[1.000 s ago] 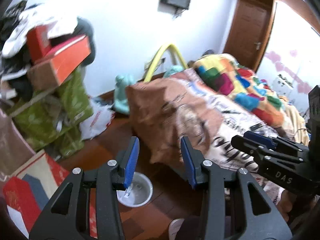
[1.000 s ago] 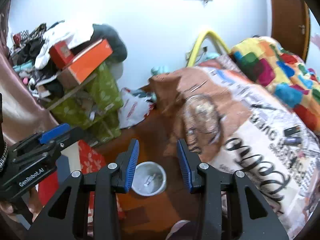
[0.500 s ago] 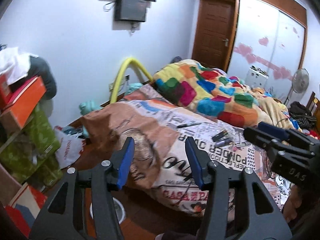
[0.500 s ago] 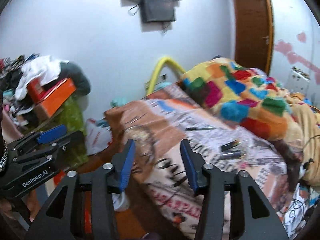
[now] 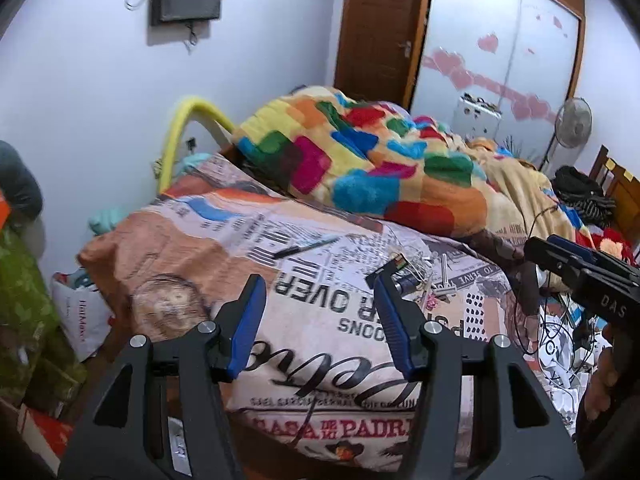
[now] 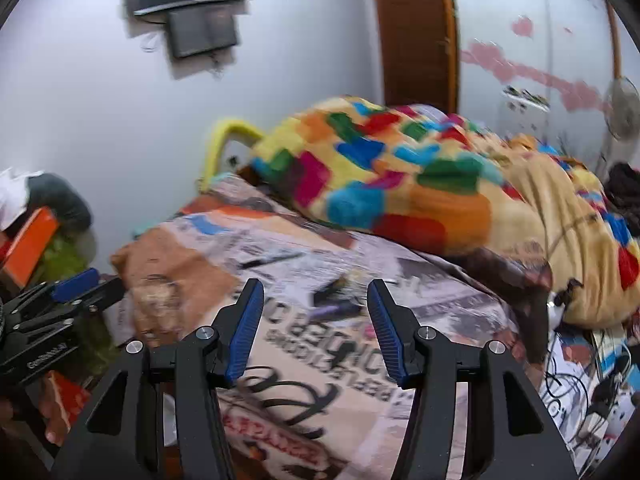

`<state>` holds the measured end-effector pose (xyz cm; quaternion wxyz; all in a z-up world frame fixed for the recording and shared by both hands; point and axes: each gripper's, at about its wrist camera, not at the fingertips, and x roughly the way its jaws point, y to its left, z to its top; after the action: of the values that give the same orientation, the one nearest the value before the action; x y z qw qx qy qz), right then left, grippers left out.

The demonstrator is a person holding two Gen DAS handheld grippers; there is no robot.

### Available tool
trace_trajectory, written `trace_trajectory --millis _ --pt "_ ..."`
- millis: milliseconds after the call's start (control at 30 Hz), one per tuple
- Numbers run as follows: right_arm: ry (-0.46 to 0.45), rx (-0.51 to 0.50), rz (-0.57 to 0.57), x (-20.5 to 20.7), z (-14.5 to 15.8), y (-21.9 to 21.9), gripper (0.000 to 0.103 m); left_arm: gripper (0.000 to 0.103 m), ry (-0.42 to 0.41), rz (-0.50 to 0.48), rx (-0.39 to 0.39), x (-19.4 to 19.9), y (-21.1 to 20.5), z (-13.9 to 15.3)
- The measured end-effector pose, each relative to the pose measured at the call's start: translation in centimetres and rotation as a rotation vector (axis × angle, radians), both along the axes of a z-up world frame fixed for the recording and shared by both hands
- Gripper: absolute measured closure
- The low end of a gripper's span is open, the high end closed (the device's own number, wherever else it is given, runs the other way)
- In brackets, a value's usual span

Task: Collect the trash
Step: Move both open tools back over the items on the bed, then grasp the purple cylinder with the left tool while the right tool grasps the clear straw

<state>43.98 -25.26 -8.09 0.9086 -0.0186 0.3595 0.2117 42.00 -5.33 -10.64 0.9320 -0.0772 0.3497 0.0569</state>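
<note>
The left gripper [image 5: 318, 286] is held above the near end of a bed, its blue-padded jaws spread wide with nothing between them. The right gripper [image 6: 315, 290] is likewise held with its jaws parted and empty, and it is pointed at the same bed. The bed is covered by a newspaper-print sheet [image 5: 320, 320], on which the small trash items are scattered. A black pen [image 5: 305, 247] is seen lying on the sheet, apart from a cluster of small pieces [image 5: 416, 276] near the middle of the sheet, just past the left gripper's right finger; what each piece is cannot be told. In the right wrist view the same cluster [image 6: 334, 296] is blurred and sits between the fingertips. A patchwork blanket [image 5: 360, 168] is heaped behind the sheet, and tangled cables [image 5: 560, 344] are seen at the sheet's right edge.
</note>
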Motion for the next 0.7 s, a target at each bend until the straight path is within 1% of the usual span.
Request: trace_trajectory --millis 133,300,333,500,567,700 --pt "0.073 -0.005 -0.065 3.2 -3.0 -1.9 0.053 0.048 0.057 -0.042 -0.026 3.8 -0.7 -3.4" --pt "0.176 0.005 -0.101 5.5 -7.2 -3.2 0.053 0.048 0.114 -0.084 -0.046 6.9 -1.4 -7.0" --pt "0.193 0.004 -0.102 5.8 -7.9 -3.2 0.053 0.048 0.128 -0.095 -0.053 7.7 -1.5 -7.9" --pt "0.289 -0.004 -0.079 6.8 -12.5 -2.3 0.053 0.048 0.17 -0.137 -0.083 10.3 -2.0 -10.7" --pt "0.318 0.003 -0.059 7.0 -13.9 -1.6 0.053 0.048 0.182 -0.153 -0.095 11.3 -2.2 -11.7" --pt "0.347 0.006 -0.034 7.8 -15.9 0.2 0.053 0.048 0.193 -0.174 -0.094 12.9 -2.4 -13.4"
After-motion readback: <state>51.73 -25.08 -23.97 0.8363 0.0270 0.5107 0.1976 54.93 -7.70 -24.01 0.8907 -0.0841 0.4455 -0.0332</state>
